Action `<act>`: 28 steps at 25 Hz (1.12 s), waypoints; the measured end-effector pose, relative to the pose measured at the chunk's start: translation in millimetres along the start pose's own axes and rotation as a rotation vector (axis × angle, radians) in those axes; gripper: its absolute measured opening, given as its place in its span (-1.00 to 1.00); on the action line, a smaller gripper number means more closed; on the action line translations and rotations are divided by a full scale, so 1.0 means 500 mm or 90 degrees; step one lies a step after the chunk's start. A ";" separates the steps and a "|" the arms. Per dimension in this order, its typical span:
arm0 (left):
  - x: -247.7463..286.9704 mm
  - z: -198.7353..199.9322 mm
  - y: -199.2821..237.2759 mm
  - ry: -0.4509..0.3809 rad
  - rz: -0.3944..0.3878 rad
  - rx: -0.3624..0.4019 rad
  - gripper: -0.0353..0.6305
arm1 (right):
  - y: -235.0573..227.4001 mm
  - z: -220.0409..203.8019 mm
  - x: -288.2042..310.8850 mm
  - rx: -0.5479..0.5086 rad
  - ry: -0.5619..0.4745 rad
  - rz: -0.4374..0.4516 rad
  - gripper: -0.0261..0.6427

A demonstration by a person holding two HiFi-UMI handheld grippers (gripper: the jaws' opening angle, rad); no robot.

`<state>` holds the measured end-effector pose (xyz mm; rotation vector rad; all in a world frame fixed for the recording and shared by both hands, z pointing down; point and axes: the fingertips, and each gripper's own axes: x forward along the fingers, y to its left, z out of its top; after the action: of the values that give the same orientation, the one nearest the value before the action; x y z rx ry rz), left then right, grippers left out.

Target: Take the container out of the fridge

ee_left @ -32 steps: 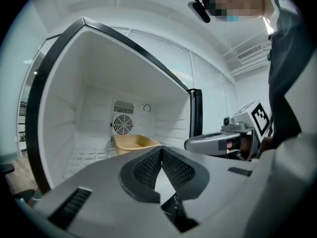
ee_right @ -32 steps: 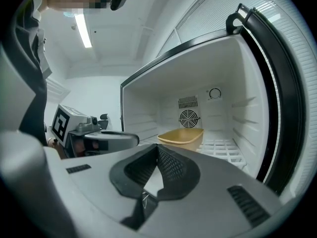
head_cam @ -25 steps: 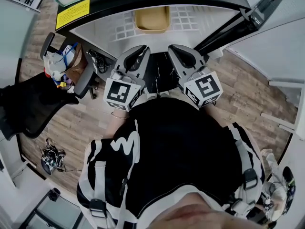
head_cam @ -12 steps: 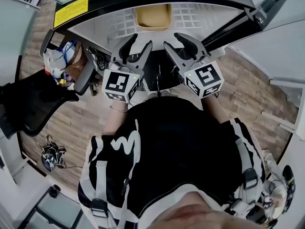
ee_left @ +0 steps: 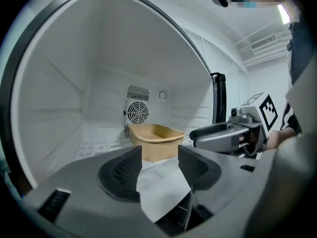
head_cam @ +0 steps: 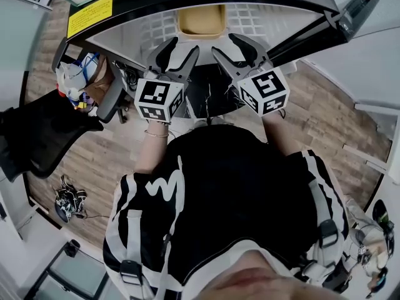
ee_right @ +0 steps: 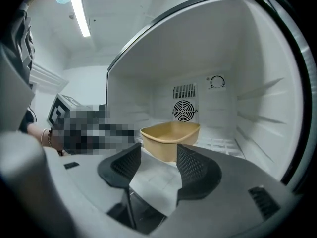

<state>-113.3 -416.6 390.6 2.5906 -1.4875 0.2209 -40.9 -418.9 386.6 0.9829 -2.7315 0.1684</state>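
A tan open container (head_cam: pixel 200 22) sits on the white shelf of the open fridge (head_cam: pixel 256 19), in front of the round fan grille (ee_left: pixel 137 112). In both gripper views the container (ee_left: pixel 156 141) (ee_right: pixel 171 140) lies straight ahead, beyond the jaws and apart from them. My left gripper (head_cam: pixel 175 47) and right gripper (head_cam: pixel 235 47) are held side by side at the fridge's front edge, pointing in. Both have just been opening and now stand open with nothing between the fingers. The left gripper (ee_left: pixel 159 162) sees the right one at its right.
The fridge door (head_cam: pixel 350 11) stands open at the right. A black office chair (head_cam: pixel 37 136) and a bag of clutter (head_cam: pixel 78 80) are on the wooden floor (head_cam: pixel 319 117) at the left. White side walls (ee_right: pixel 262 108) of the fridge bound the shelf.
Both grippers went from shut to open and moved forward toward the fridge opening, closer to the container.
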 end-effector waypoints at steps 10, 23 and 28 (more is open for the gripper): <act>0.029 -0.013 0.019 0.019 0.007 0.001 -0.22 | -0.017 -0.020 0.040 -0.008 0.024 -0.002 -0.25; 0.054 -0.018 0.029 0.040 0.004 0.013 -0.21 | -0.027 -0.021 0.068 0.008 0.028 -0.004 -0.23; 0.057 -0.014 0.029 0.043 0.004 0.020 -0.21 | -0.028 -0.022 0.073 0.015 0.028 -0.010 -0.21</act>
<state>-112.2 -446.6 403.9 2.5758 -1.4807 0.3325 -57.2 -449.9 406.9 0.9943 -2.6868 0.2174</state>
